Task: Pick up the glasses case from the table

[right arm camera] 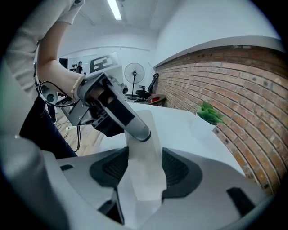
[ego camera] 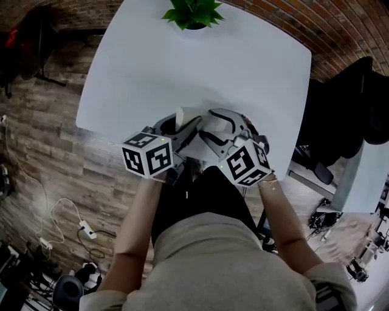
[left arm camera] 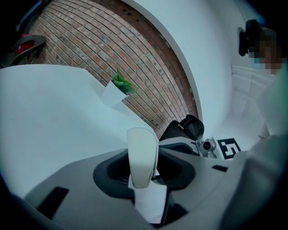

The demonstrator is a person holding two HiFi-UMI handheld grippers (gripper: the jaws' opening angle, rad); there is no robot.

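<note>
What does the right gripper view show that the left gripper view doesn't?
Only the right gripper view: a round standing fan and a long ceiling light strip. Only the left gripper view: a black device by the person's head. Both: the white oblong glasses case, the green plant in its white pot, the red brick wall and the white table.

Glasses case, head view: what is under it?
Past the end of the glasses case, only the white table shows. The left gripper and right gripper cover its underside, so any gap beneath is hidden.
</note>
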